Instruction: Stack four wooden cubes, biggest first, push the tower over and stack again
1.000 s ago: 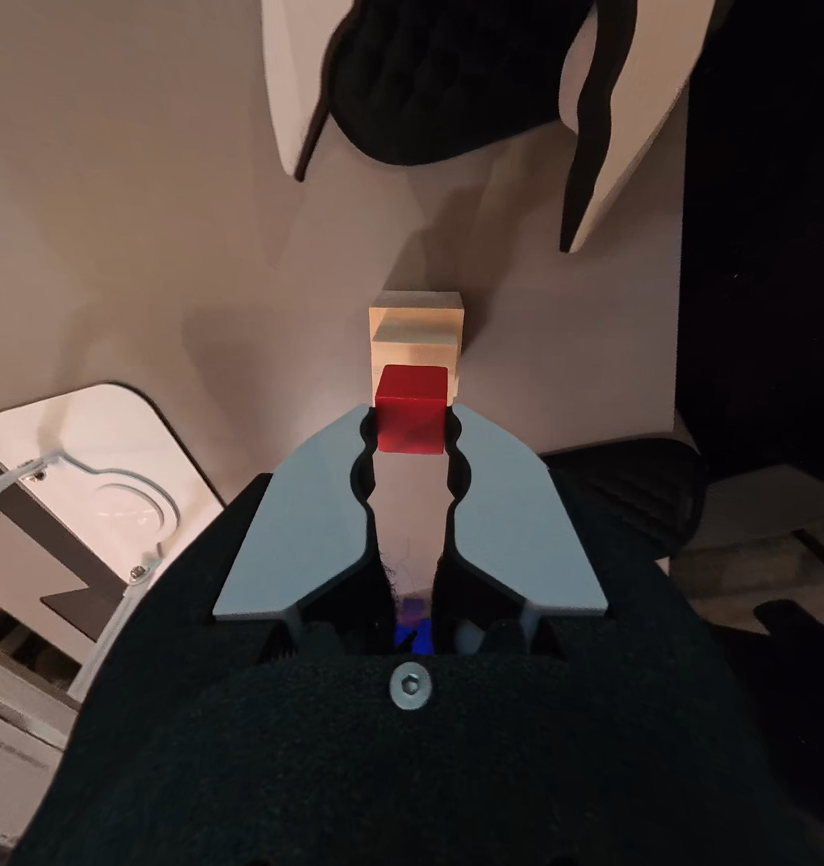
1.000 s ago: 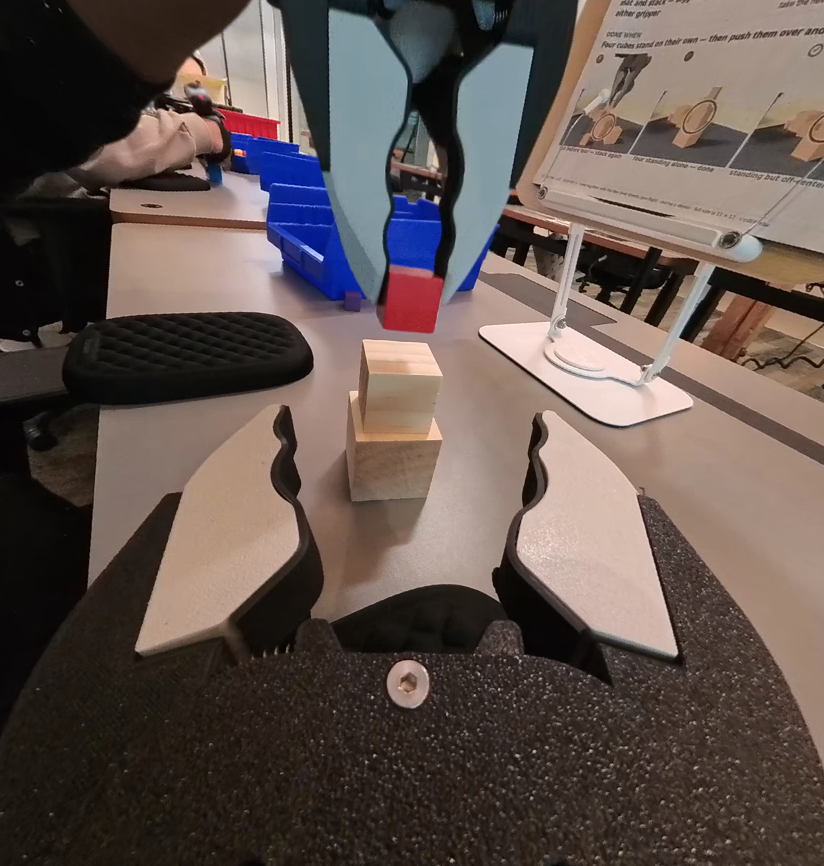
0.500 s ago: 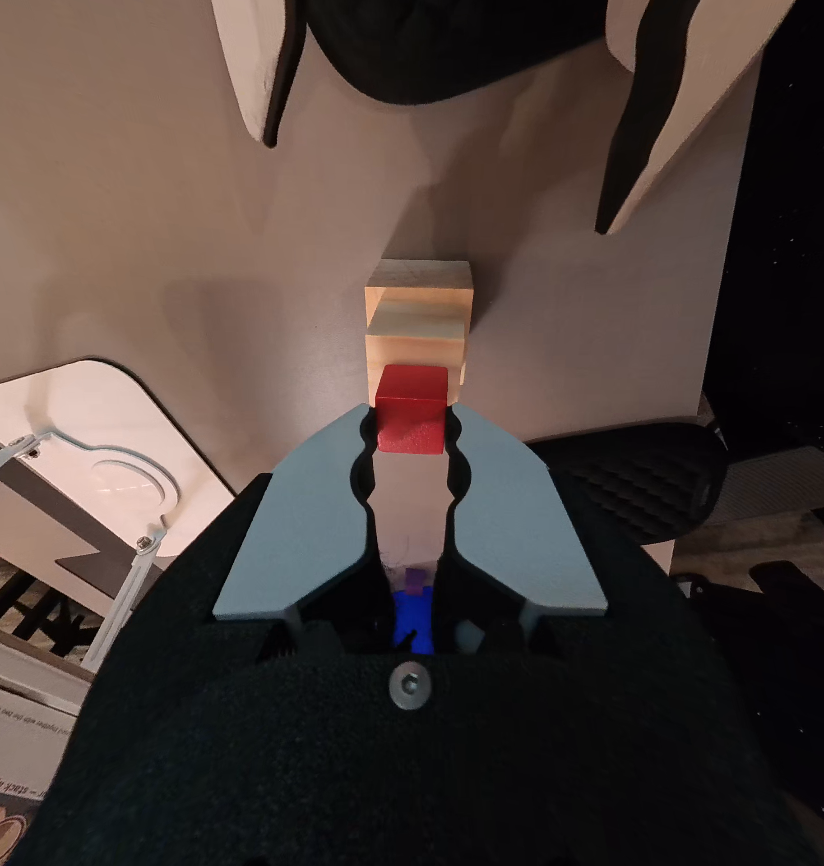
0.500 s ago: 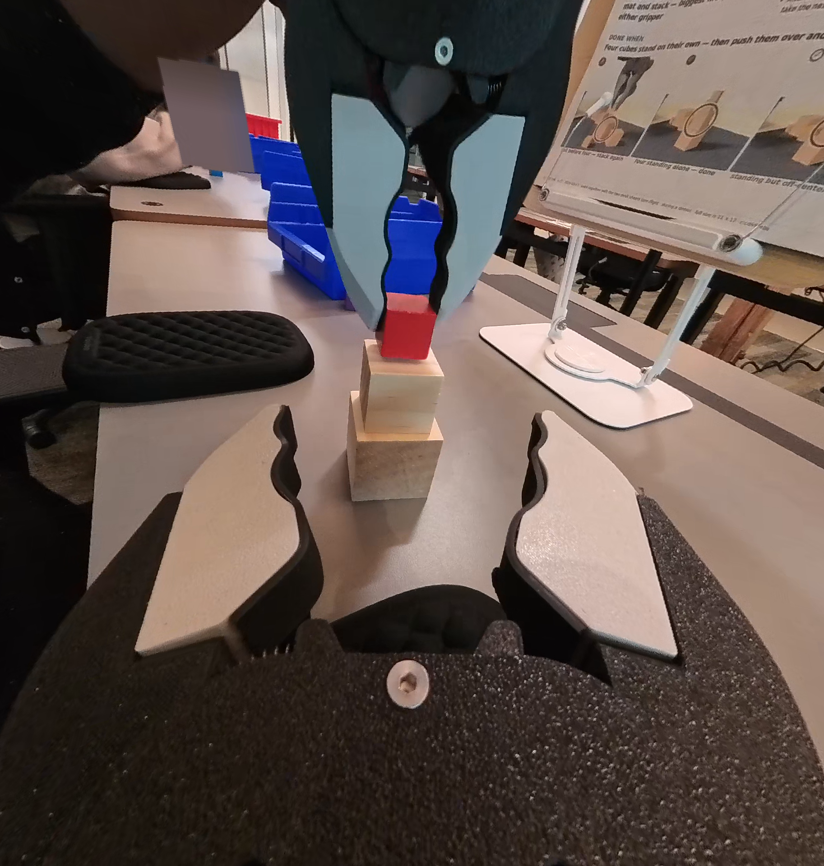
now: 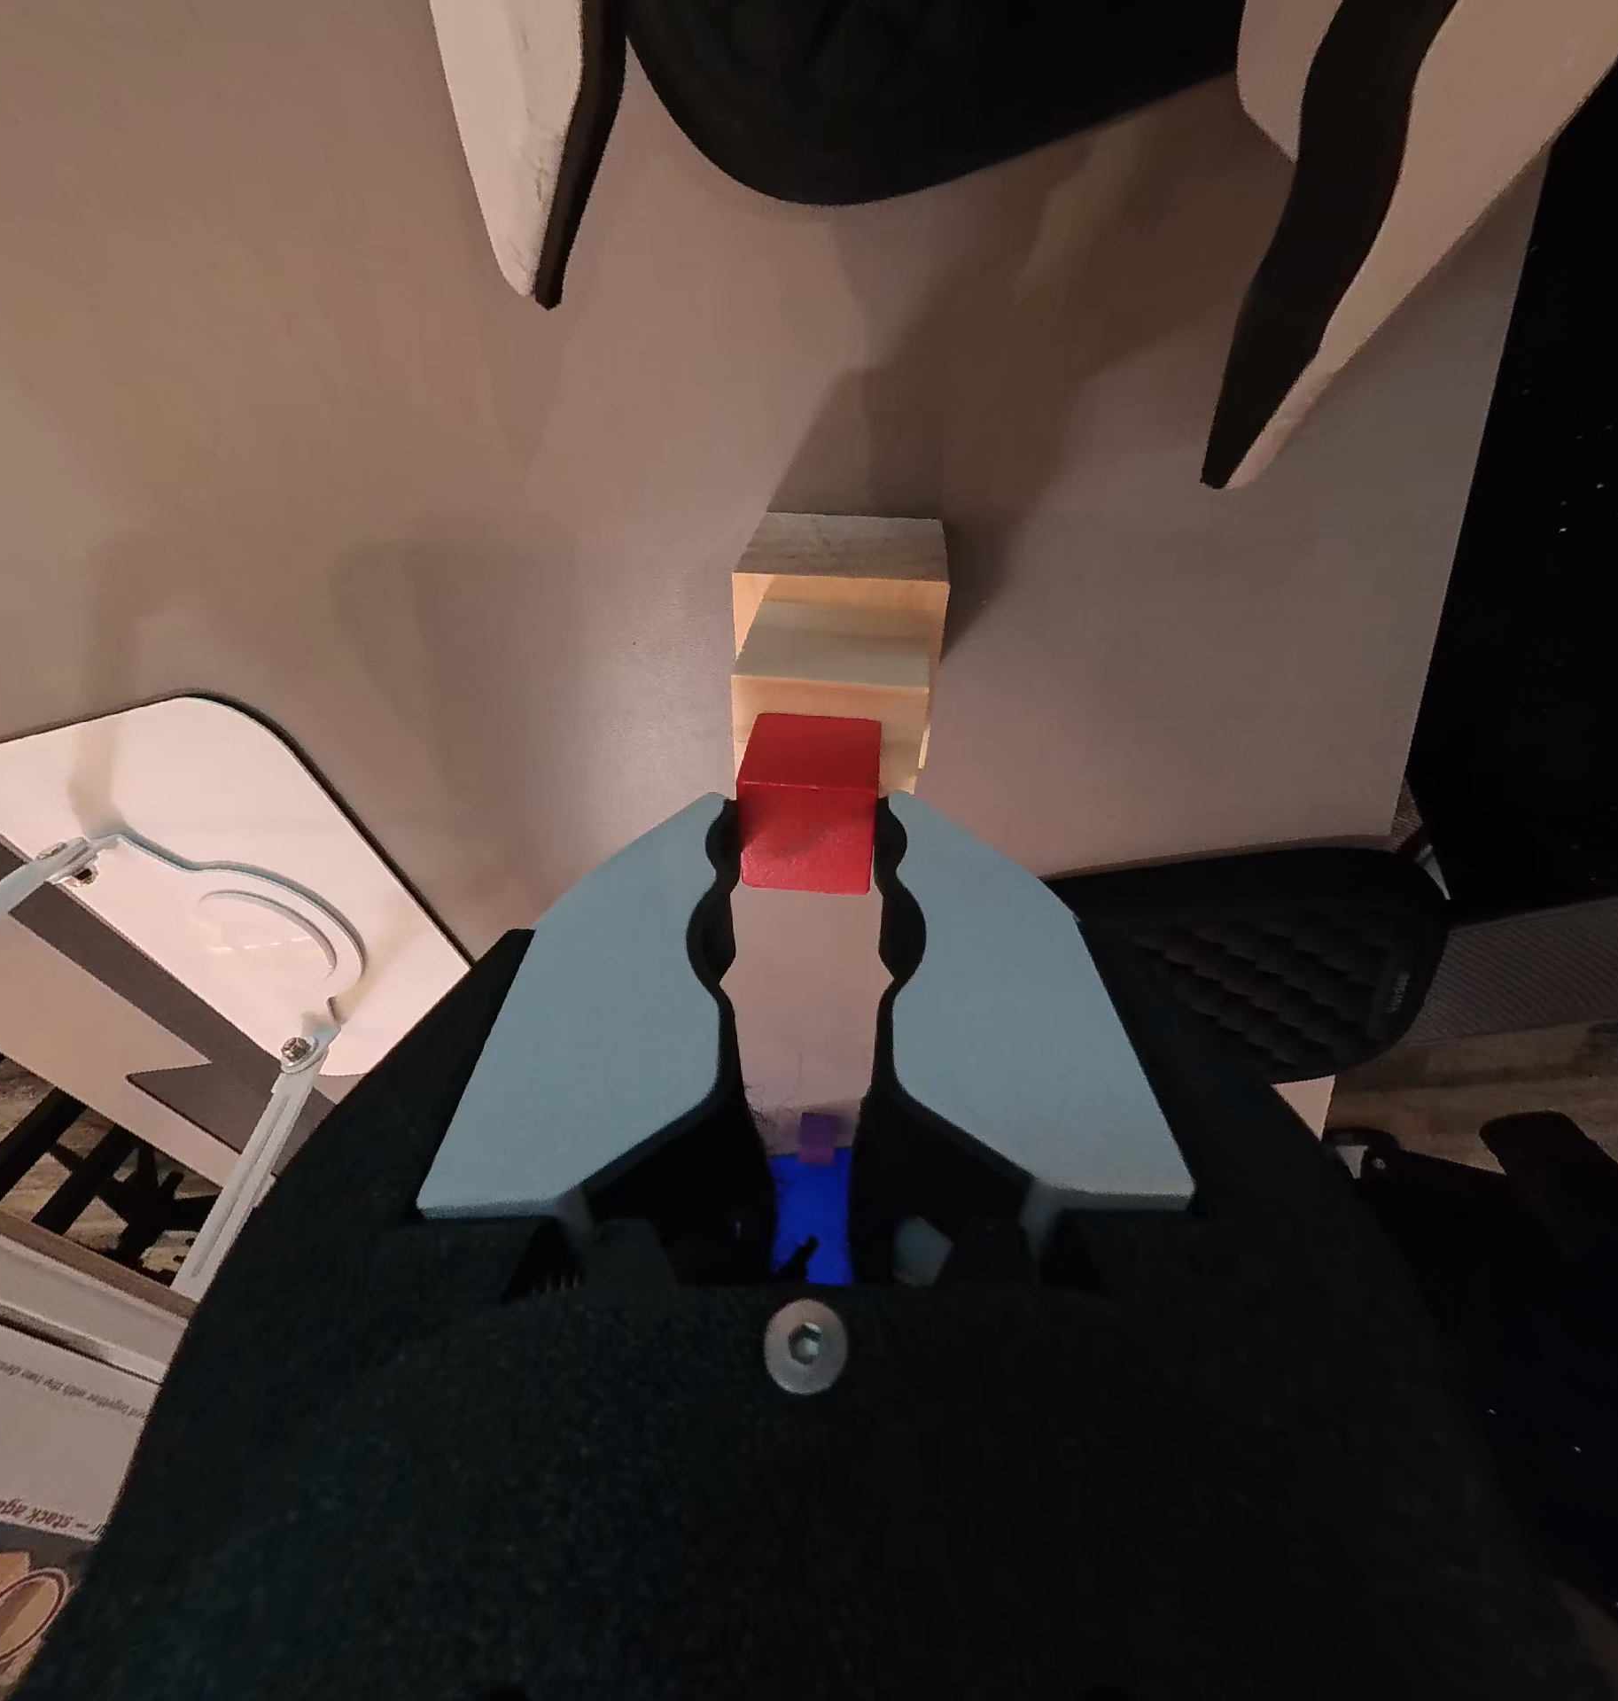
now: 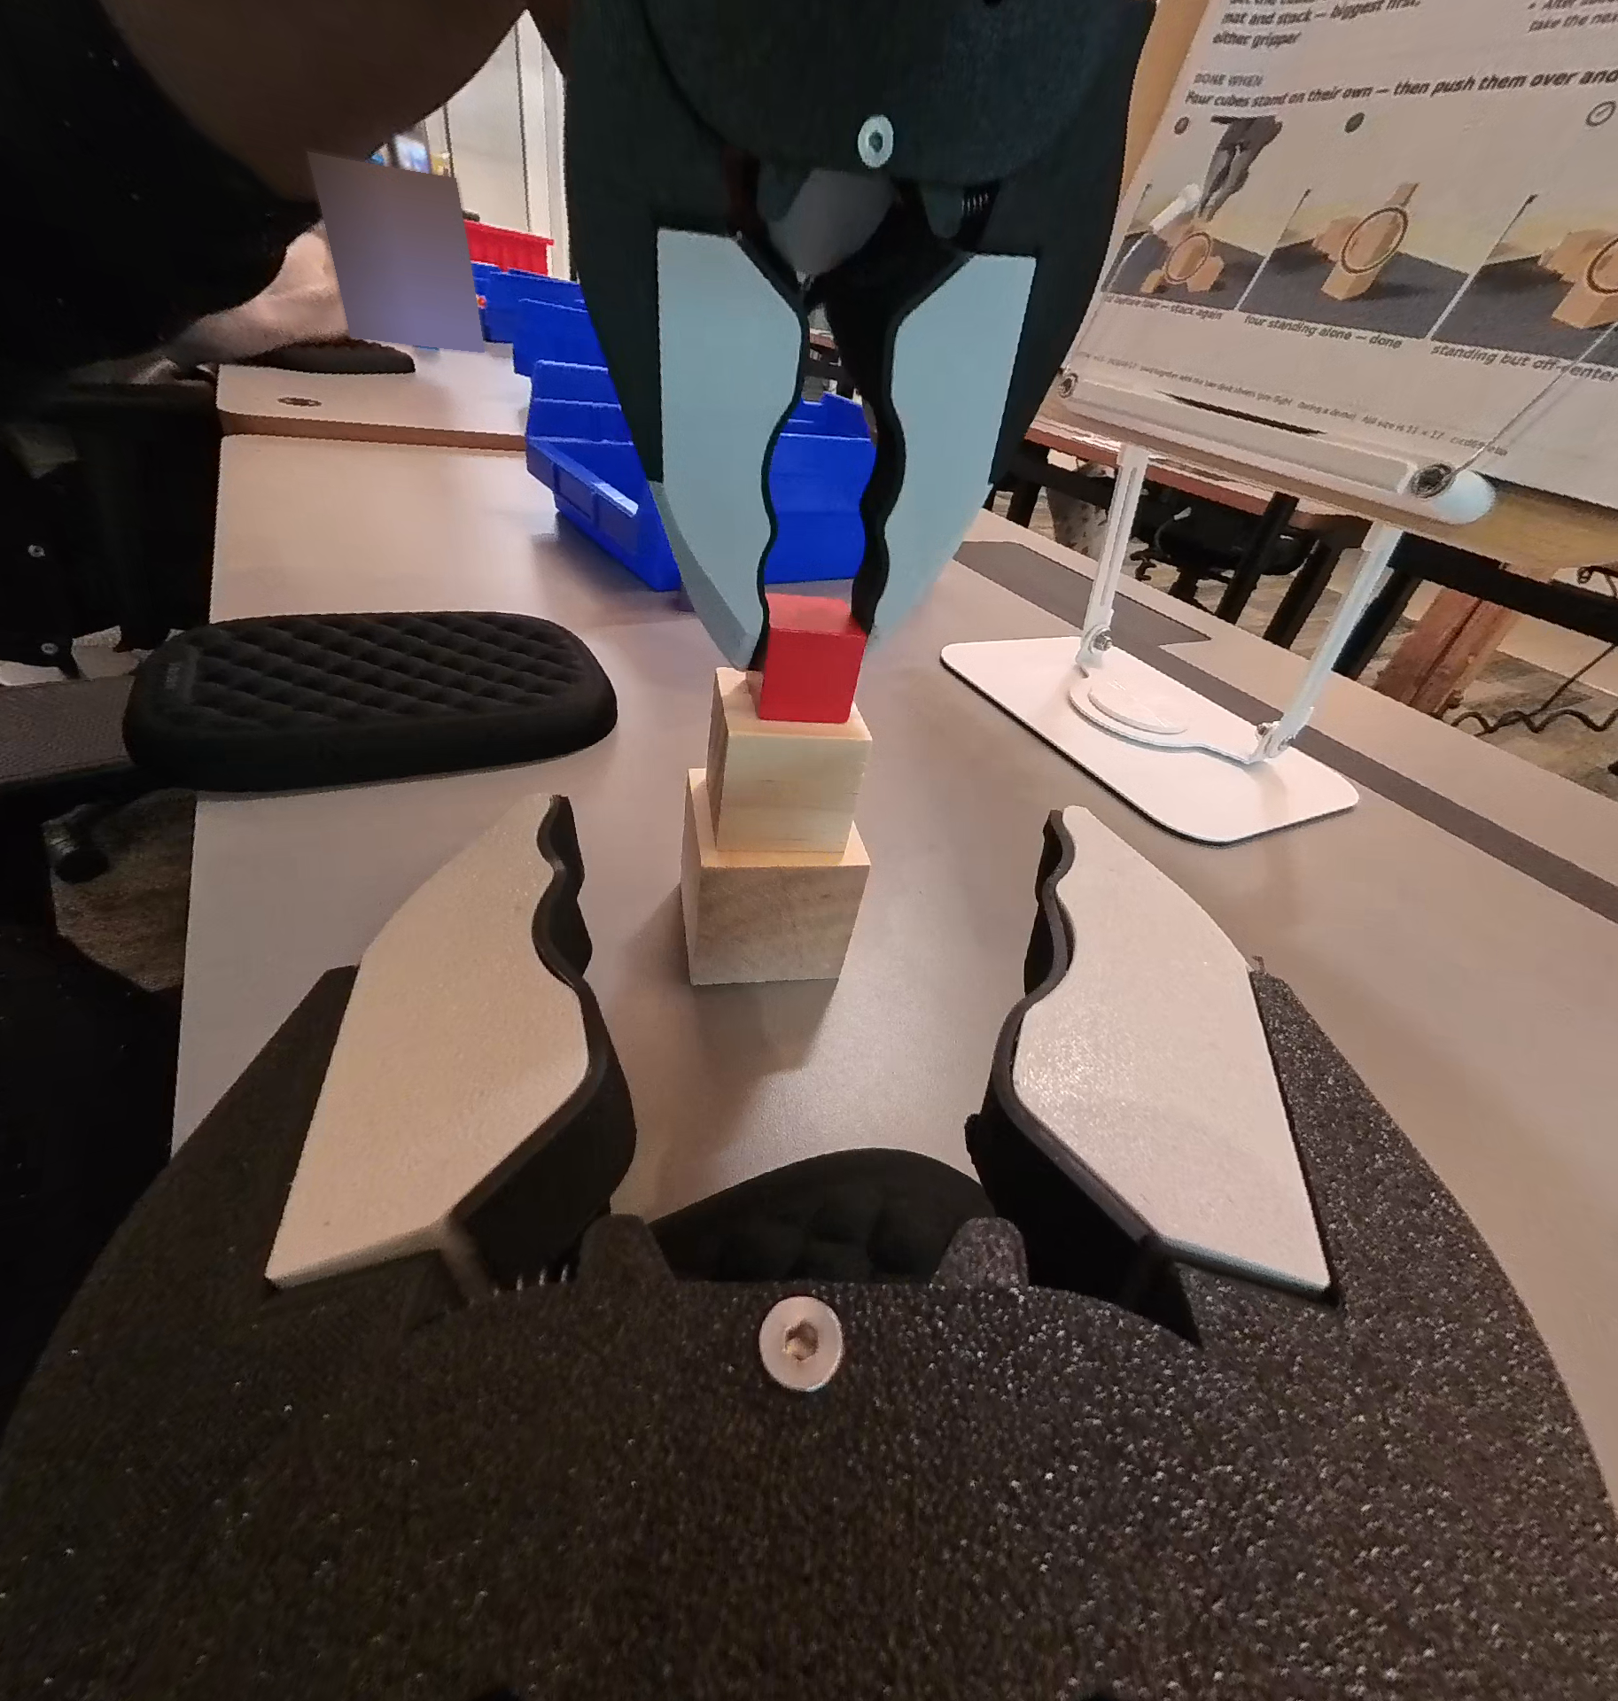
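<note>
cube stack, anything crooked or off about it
Slightly. The middle wooden cube sits turned and off-centre on the larger bottom cube, not square with it. The red cube, clamped in the left gripper, rests toward the right of the middle cube's top. Nothing looks damaged.

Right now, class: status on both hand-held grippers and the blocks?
Left hand-held gripper clamps red cube, resting on two-block wooden stack. Right hand-held gripper open, empty. Nothing obstructing.

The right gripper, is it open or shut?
Open: the right gripper's pale fingers stand wide apart, holding nothing, either side of the wooden stack.
</note>
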Demonstrator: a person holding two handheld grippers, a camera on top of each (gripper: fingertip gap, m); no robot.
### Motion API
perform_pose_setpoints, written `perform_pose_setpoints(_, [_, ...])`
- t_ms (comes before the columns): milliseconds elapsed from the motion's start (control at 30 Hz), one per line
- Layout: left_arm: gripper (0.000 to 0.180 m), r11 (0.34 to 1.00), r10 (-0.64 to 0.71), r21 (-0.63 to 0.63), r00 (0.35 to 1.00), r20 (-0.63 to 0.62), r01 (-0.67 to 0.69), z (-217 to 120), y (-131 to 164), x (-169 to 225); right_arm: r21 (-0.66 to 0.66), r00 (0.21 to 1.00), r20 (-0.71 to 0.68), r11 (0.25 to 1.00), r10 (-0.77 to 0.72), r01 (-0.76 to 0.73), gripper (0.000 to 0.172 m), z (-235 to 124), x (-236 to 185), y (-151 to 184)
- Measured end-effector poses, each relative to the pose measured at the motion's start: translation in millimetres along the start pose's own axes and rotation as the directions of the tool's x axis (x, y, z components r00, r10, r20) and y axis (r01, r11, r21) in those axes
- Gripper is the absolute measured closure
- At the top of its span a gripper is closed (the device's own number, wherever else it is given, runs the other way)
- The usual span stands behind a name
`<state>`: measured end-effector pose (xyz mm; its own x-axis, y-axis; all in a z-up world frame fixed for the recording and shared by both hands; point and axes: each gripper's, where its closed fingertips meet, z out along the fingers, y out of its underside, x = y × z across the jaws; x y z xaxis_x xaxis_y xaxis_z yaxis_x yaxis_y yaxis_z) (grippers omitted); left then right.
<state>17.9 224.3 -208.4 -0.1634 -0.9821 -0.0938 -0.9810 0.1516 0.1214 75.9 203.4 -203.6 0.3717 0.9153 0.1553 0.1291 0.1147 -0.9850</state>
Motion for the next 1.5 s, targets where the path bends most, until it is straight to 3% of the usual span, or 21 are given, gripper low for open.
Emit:
perform_pose_setpoints(267, [0.138, 1.000, -0.001, 0.016, 1.000, -0.025, 0.002, 1, -1, 5, 0.004, 1.000, 0.000, 1.000, 0.000, 0.000, 0.078, 0, 0, 0])
perform_pose_setpoints(433, [0.118, 0.985, -0.046, 0.165, 0.999, -0.005, 0.046, -26, -1, 3, 0.010, 1.000, 0.000, 1.000, 0.002, -0.002, 0.078, -1, 0, -1])
perform_pose_setpoints(500, [0.104, 0.979, -0.068, 0.194, 0.996, 0.050, 0.057, -41, 15, -2, 0.009, 1.000, 0.000, 1.000, 0.002, -0.002, 0.078, -1, 0, -1])
perform_pose_setpoints(633, [0.106, 0.991, -0.093, 0.109, 0.981, 0.172, 0.075, -47, 78, -11, 0.005, 1.000, -0.001, 1.000, 0.000, 0.000, 0.078, -1, 0, -1])
perform_pose_setpoints(833, [0.113, 0.974, -0.176, -0.118, 0.973, 0.147, 0.194, 5, 188, -6, -0.007, 1.000, -0.002, 1.000, -0.009, 0.009, 0.078, 1, 0, 1])
perform_pose_setpoints(967, [0.118, 0.943, -0.207, -0.248, 0.974, 0.089, 0.223, 48, 241, 4, -0.013, 1.000, -0.004, 1.000, -0.012, 0.012, 0.078, 1, 0, 2])
perform_pose_setpoints(1200, [0.119, 0.864, -0.197, -0.452, 0.976, 0.097, 0.220, 92, 298, 3, -0.006, 1.000, -0.004, 1.000, -0.003, 0.003, 0.078, 1, 0, 1])
perform_pose_setpoints(1500, [0.130, 0.881, -0.187, -0.434, 0.981, 0.041, 0.186, 116, 292, 3, -0.004, 1.000, -0.004, 1.000, -0.005, 0.005, 0.079, 1, 0, 1])
